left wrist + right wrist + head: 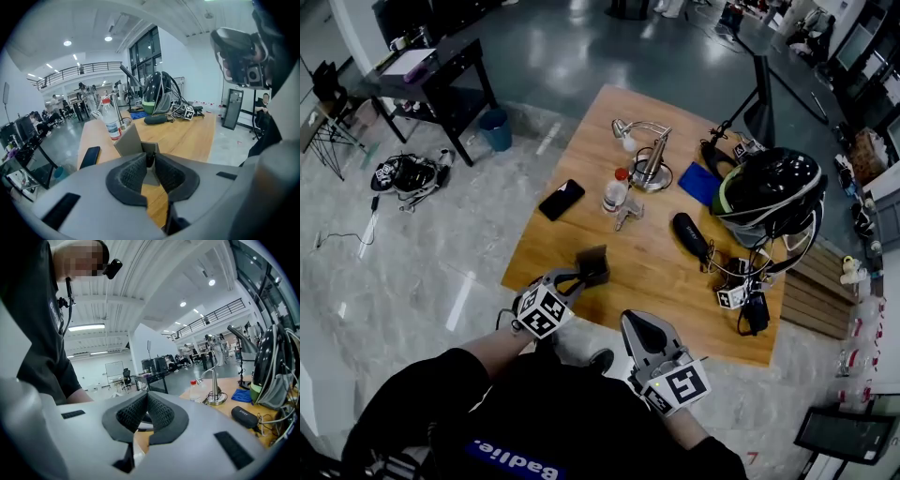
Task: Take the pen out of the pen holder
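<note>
A grey, box-shaped pen holder (596, 261) stands near the front left edge of the wooden table (647, 272). My left gripper (583, 276) reaches it from the front. In the left gripper view the jaws (149, 157) pinch the holder's thin near wall (127, 140). I cannot make out a pen in any view. My right gripper (632, 321) hangs just off the table's front edge, to the right of the holder and apart from it. Its jaws (146, 400) are shut with nothing between them.
Further back on the table are a black phone (561, 199), a plastic bottle with a red cap (617, 190), a metal gooseneck stand (652, 164), a blue cloth (701, 183), a black case (690, 235) and a helmet with cables (769, 192). A dark side table (441, 80) stands far left.
</note>
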Demonstrator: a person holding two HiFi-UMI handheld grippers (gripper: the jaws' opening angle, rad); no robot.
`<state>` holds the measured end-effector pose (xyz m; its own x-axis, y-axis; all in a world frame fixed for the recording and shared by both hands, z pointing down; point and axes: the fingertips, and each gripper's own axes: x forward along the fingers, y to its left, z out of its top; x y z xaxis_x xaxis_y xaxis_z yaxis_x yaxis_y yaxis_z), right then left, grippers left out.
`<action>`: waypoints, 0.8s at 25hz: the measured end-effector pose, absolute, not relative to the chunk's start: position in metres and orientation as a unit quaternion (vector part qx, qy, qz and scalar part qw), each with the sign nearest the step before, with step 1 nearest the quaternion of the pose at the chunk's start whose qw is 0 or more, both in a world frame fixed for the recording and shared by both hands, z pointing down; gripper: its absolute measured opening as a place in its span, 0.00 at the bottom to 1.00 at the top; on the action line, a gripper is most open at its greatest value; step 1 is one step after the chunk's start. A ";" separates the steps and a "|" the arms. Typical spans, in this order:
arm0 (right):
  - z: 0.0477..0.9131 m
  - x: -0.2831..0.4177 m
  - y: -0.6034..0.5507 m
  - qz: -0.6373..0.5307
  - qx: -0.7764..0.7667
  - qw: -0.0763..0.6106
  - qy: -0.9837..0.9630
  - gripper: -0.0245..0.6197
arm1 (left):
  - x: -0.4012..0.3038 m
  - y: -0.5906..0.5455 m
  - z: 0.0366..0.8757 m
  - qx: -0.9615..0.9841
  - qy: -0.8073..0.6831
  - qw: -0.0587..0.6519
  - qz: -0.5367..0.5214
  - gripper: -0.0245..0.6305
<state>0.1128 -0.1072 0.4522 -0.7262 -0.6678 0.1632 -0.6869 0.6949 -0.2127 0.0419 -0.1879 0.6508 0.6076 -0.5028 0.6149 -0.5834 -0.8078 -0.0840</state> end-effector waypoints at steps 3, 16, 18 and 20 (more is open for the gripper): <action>0.459 0.113 -0.101 0.143 0.348 0.029 -0.926 0.05 | 0.042 -0.177 0.625 0.892 -0.324 0.057 0.309 0.14; 0.439 0.046 -0.054 0.120 0.392 0.033 -0.911 0.05 | -0.015 -0.088 0.514 0.927 -0.300 0.019 0.222 0.14; 0.440 0.030 -0.046 0.118 0.407 0.035 -0.905 0.05 | -0.027 -0.078 0.506 0.934 -0.286 0.008 0.213 0.14; 0.442 0.017 -0.039 0.119 0.419 0.036 -0.900 0.05 | -0.038 -0.068 0.503 0.939 -0.272 0.003 0.210 0.14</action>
